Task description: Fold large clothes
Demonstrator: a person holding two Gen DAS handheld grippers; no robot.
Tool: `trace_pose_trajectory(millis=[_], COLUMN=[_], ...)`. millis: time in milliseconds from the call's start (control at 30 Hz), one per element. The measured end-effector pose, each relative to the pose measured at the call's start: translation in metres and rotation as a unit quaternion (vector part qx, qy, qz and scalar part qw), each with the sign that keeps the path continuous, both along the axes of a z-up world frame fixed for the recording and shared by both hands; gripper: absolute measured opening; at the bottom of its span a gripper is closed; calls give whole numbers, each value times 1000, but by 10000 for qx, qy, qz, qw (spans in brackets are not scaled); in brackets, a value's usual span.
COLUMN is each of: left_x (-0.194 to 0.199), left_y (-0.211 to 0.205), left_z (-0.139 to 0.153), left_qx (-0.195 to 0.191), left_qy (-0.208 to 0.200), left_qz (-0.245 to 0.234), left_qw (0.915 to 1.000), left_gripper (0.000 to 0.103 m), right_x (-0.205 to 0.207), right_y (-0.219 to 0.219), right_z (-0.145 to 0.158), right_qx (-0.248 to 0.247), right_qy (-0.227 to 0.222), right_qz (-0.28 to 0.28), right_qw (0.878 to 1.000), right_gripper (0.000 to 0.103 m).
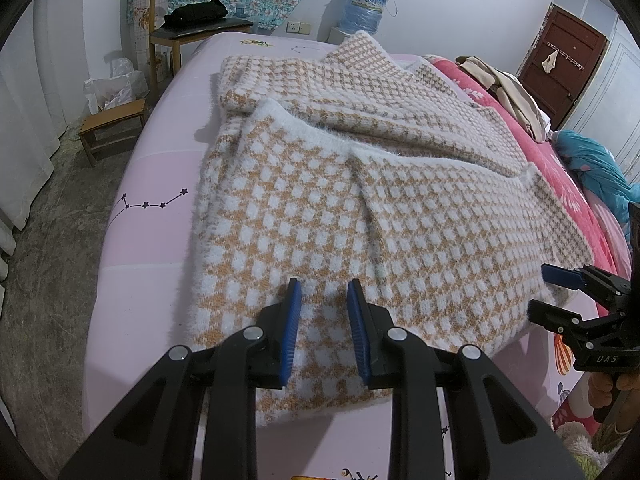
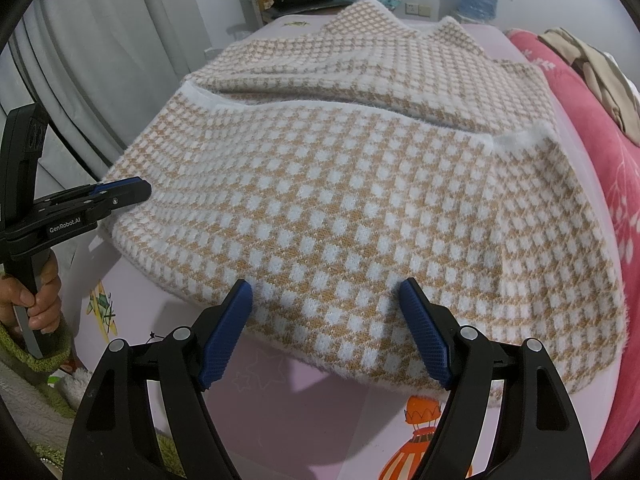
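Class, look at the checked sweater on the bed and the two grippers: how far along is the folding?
Done: the checked sweater lies on the pink bed with its near part already folded over the rest, a white edge running across the middle. In hand: nothing; the left gripper and right gripper hover open at the near hem. Left: grip the hem and fold again into a compact bundle.

I cannot see what lies under the checked sweater (image 1: 340, 208); it covers the middle of the pink sheet (image 1: 132, 184). Right of the sweater, the right gripper (image 1: 540, 294) is cut by the picture's edge, so its handle is lost to me. Left of the sweater, in the right wrist view, the left gripper (image 2: 138, 190) shows from the side, and I cannot tell the gap between its jaws there.
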State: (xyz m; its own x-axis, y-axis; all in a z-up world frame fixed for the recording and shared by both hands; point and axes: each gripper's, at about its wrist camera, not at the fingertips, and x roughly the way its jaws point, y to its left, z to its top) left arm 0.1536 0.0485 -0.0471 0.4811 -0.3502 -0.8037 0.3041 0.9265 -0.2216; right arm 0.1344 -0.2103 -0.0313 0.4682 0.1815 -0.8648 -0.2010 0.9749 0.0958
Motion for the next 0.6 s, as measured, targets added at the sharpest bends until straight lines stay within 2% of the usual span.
trace_pose_trajectory(millis=[300,367,533,600], left_x=[0,-1,-6,-8], left_y=[0,0,-7,-10], left_z=[1,2,13,19], left_qx=[31,14,179,216], left_qy=[21,55,-111,-194], left_qz=[-15,-52,-73,-95], left_qw=[10000,10000,9998,9995], left_gripper=[24,30,54,57], right_x=[-1,-1,-1,0], right_y=[-1,-1,-1,-3], right_z=[0,0,0,1], right_qx=[23,13,42,67], right_qy=[5,5,9,12], right_qz=[-26,-22,-31,-42], right_qw=[10000,10000,10000,10000], right_gripper=[75,75,75,75])
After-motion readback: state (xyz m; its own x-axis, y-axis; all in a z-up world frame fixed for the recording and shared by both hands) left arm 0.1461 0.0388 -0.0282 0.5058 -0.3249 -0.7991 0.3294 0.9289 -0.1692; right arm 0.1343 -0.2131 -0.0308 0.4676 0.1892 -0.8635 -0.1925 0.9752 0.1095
